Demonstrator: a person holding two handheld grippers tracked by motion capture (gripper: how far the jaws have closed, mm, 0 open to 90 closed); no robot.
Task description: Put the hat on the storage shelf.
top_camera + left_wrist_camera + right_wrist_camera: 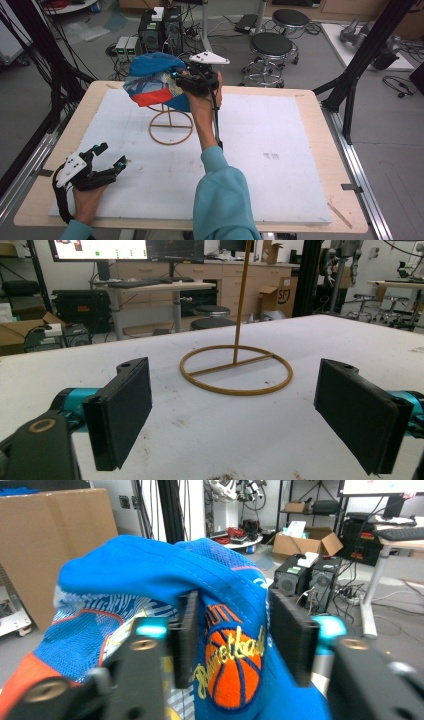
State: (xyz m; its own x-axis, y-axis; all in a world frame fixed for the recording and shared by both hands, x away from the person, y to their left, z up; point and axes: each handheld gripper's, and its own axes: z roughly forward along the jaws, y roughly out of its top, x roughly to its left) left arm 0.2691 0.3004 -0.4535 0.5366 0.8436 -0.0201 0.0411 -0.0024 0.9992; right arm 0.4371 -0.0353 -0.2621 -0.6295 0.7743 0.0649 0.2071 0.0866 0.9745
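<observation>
A blue cap point(152, 80) with an orange brim and a basketball emblem sits on top of a thin wooden stand point(171, 127) with a ring base. My right gripper point(178, 81) is raised at the cap's right side. In the right gripper view its jaws point(232, 635) stand apart around the cap's point(150, 575) front panel, with the pads not pressing on the fabric. My left gripper point(112, 155) rests low at the table's front left, wide open with nothing in it. In the left gripper view, the stand's ring point(236, 370) lies ahead of the open left gripper point(235, 410).
A white board point(280, 150) covers the wooden table top. Black frame posts point(350, 85) rise at the right and left edges. Behind the table stand two stools point(271, 47) and computer boxes point(160, 30) with cables.
</observation>
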